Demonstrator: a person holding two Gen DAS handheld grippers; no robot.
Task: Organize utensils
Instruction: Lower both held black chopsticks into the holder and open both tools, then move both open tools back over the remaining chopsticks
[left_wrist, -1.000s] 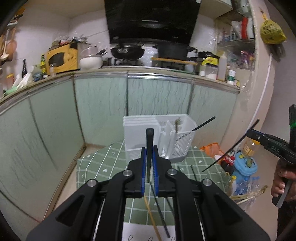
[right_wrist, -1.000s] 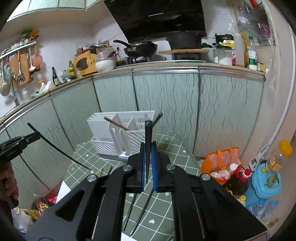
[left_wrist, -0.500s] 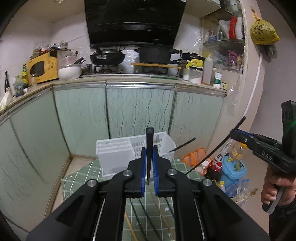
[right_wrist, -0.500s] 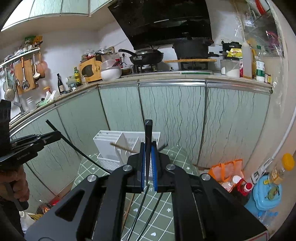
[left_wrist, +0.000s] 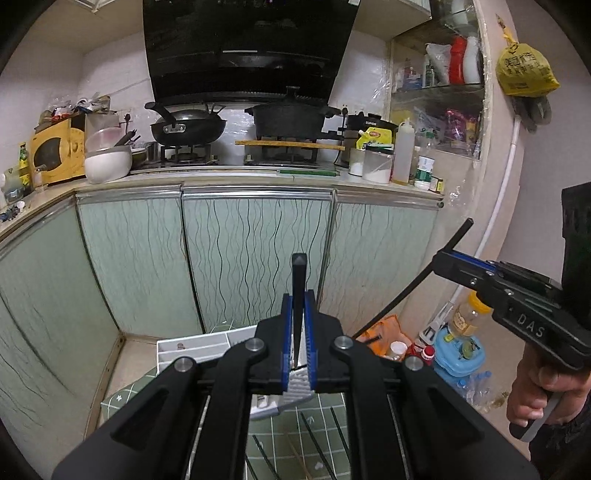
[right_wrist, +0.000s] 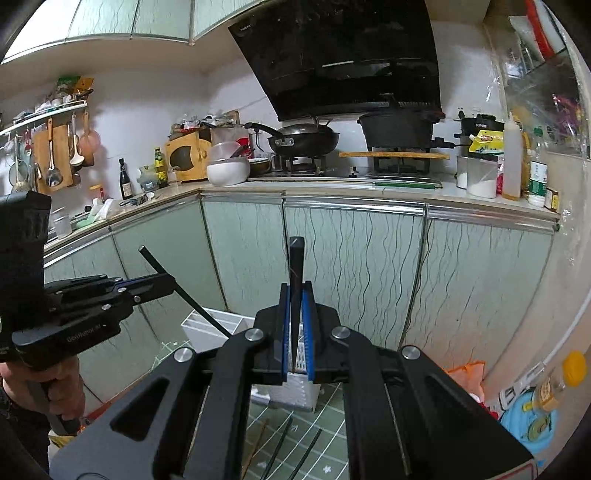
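My left gripper (left_wrist: 298, 300) is shut on a black chopstick (left_wrist: 299, 266) that stands up between its blue pads. My right gripper (right_wrist: 296, 293) is shut on another black chopstick (right_wrist: 296, 254) in the same way. Both are held high above the white utensil holder (left_wrist: 199, 347), which sits on the green checked tablecloth (left_wrist: 122, 400) and is partly hidden behind the jaws. In the left wrist view the right gripper (left_wrist: 443, 259) shows at the right, its chopstick (left_wrist: 402, 299) slanting down. In the right wrist view the left gripper (right_wrist: 166, 281) shows at the left. Several loose chopsticks (right_wrist: 286, 439) lie on the cloth.
Green cabinet doors (left_wrist: 255, 258) stand close behind the table. The counter above carries a wok (left_wrist: 188, 127), a black pot (left_wrist: 291, 118) and bottles. On the floor at the right sit an orange bag (left_wrist: 384, 334) and a blue container (left_wrist: 458, 354).
Both grippers have risen with their chopsticks still clamped. The white holder and table have dropped lower in both views, and the counter and stove now fill the middle.
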